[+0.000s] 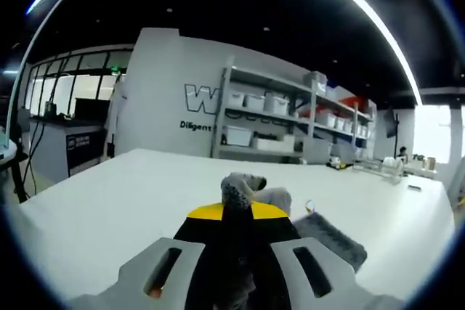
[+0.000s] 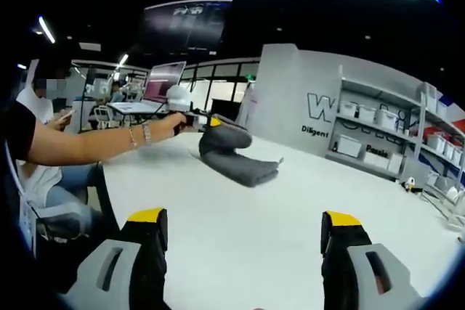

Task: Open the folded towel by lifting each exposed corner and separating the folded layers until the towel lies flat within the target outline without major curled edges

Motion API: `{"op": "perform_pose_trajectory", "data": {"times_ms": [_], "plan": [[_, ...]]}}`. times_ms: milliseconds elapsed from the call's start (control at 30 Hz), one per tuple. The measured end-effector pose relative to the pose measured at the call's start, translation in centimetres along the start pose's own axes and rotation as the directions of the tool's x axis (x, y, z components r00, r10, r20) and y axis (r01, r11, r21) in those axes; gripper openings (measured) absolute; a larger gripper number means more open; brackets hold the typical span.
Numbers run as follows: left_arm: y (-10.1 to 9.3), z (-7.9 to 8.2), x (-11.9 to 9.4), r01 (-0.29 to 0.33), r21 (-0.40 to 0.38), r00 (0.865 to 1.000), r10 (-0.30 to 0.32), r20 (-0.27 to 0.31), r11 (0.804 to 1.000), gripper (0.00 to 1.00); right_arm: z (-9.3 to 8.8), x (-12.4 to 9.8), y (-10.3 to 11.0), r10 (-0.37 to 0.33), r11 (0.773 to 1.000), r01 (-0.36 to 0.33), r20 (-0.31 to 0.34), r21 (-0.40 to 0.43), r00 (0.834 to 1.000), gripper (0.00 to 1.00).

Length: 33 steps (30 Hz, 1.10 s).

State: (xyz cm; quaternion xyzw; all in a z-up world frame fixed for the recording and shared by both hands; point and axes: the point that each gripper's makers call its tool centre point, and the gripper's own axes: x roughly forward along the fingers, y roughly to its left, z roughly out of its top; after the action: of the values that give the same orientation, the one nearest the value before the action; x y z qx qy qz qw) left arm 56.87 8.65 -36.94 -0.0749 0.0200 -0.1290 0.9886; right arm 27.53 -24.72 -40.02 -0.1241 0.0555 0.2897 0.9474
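Note:
A grey towel [image 2: 236,154] lies folded on the white table [image 2: 240,237], with one end pulled up off the surface. My left gripper [image 2: 205,123], held in a person's hand [image 2: 173,125], is shut on that raised end. In the left gripper view the pinched grey cloth [image 1: 243,192] bunches up between the yellow-tipped jaws of the left gripper [image 1: 234,215], and the rest of the towel [image 1: 330,239] trails down to the right. My right gripper [image 2: 243,226] stands open near the table's near edge, well short of the towel, with nothing between its jaws.
A person's bare forearm [image 2: 87,143] with a bracelet reaches in from the left. Shelving with white bins [image 1: 272,121] lines the far wall. Small items [image 1: 385,166] sit at the table's far right end. A laptop [image 2: 156,88] stands on a desk behind.

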Motion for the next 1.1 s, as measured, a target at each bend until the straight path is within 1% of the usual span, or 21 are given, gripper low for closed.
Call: {"op": "perform_pose_trajectory", "data": {"times_ms": [267, 400, 533, 667, 867, 933, 1000, 1100], "plan": [[2.3, -0.8, -0.5, -0.063, -0.014, 0.998, 0.063, -0.015, 0.998, 0.09, 0.0, 0.0, 0.0, 0.003, 1.000, -0.003, -0.001, -0.002, 1.000, 0.88], [3.3, -1.2, -0.7, -0.073, -0.058, 0.997, 0.072, -0.016, 0.996, 0.09, 0.1, 0.0, 0.1, 0.003, 1.000, -0.003, -0.002, -0.009, 1.000, 0.88], [4.4, -1.5, -0.9, -0.108, -0.043, 0.994, 0.107, -0.022, 0.993, 0.09, 0.1, -0.1, 0.0, -0.001, 1.000, 0.001, -0.004, -0.012, 1.000, 0.88], [5.1, -2.1, -1.0, -0.118, -0.033, 0.993, 0.117, -0.036, 0.992, 0.09, -0.1, 0.0, 0.1, 0.001, 1.000, -0.001, -0.012, -0.015, 1.000, 0.88], [6.0, -2.7, -1.5, -0.141, -0.045, 0.989, 0.139, -0.043, 0.989, 0.09, 0.0, 0.0, 0.5, 0.008, 1.000, -0.009, -0.012, -0.024, 1.000, 0.88], [6.1, -2.9, -1.6, -0.139, -0.052, 0.990, 0.137, -0.045, 0.989, 0.09, 0.0, 0.0, 0.5, 0.008, 1.000, -0.008, -0.012, -0.025, 1.000, 0.88], [6.7, -3.3, -1.7, -0.152, -0.056, 0.987, 0.149, -0.059, 0.987, 0.09, -0.1, 0.0, 0.4, 0.007, 1.000, -0.007, -0.014, -0.024, 1.000, 0.88], [7.6, -3.4, -1.8, -0.171, -0.072, 0.984, 0.167, -0.059, 0.983, 0.09, 0.0, 0.0, 0.3, 0.005, 1.000, -0.006, -0.015, -0.024, 1.000, 0.88]]}}
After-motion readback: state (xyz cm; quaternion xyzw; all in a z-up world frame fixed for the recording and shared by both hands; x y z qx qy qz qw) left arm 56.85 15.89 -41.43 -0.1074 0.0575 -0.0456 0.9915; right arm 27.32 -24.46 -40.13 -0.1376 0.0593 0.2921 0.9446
